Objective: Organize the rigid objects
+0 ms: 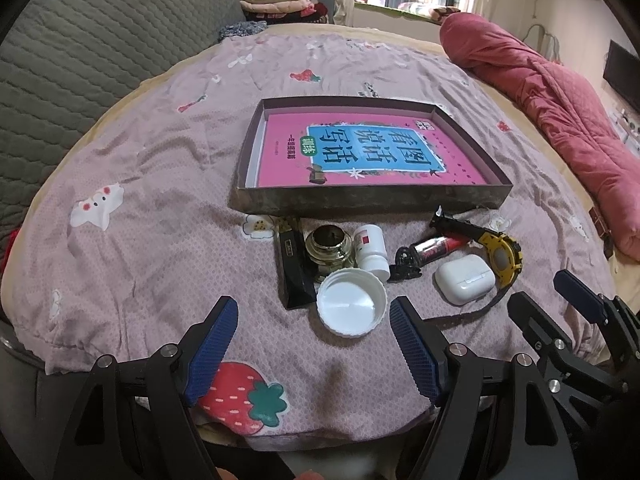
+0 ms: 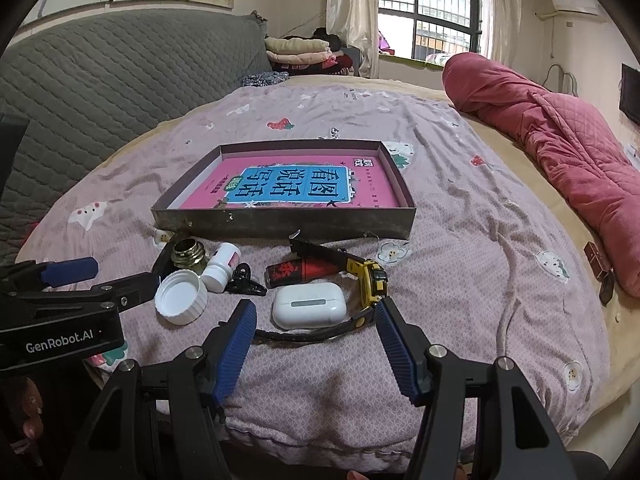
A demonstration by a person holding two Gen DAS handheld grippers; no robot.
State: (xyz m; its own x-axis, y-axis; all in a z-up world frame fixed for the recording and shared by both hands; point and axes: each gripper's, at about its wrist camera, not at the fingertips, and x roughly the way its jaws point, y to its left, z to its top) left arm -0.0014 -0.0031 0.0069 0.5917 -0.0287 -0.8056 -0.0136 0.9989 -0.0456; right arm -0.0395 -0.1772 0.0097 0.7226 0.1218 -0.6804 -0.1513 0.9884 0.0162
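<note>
A shallow dark box with a pink book inside lies on the bed. In front of it sit a black case, a glass jar, a white pill bottle, a white lid, a black clip, a red tube, a white earbud case and a yellow watch. My left gripper is open just short of the lid. My right gripper is open near the earbud case.
A rolled red quilt lies along the right side of the bed. A grey quilted headboard stands at the left, folded clothes at the back. The other gripper shows at each view's edge.
</note>
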